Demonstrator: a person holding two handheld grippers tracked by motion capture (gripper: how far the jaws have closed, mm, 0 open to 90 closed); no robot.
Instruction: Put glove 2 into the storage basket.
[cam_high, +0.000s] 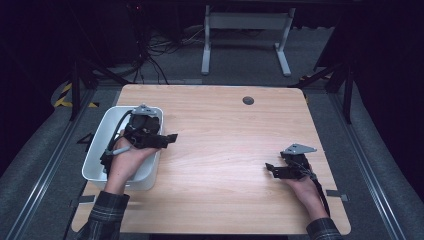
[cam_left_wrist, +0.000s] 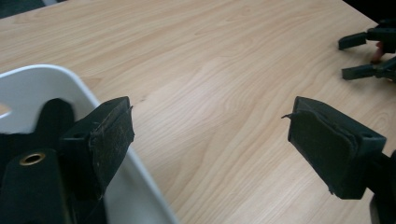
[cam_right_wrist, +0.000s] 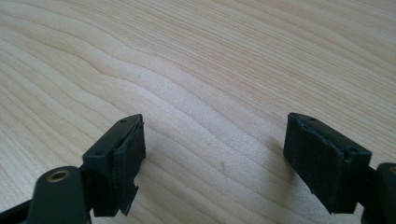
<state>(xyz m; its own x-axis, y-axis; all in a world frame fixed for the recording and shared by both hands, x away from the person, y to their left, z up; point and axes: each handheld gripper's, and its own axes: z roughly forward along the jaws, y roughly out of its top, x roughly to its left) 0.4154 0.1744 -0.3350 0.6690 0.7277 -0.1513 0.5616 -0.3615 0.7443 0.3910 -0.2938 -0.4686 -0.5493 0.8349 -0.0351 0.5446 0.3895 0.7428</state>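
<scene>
A white plastic bin (cam_high: 96, 150) stands at the left side of the wooden table (cam_high: 225, 130). A hand holds my left gripper (cam_high: 169, 140) over the bin's right half, jaws pointing right across the rim. In the left gripper view this gripper (cam_left_wrist: 210, 116) is open with nothing between its pads, and the bin's rim (cam_left_wrist: 56, 74) curves under the left jaw. Near the table's right edge, another hand holds my right gripper (cam_high: 270, 170) low, jaws pointing left. It (cam_right_wrist: 215, 126) stands open above bare wood. The left gripper and hand hide the bin's inside.
A dark round grommet (cam_high: 248, 100) sits near the table's far edge. Beyond the table stand a white desk frame (cam_high: 245, 30) and loose cables (cam_high: 160, 50) on the floor. The right gripper (cam_left_wrist: 348, 58) shows at the far right of the left gripper view.
</scene>
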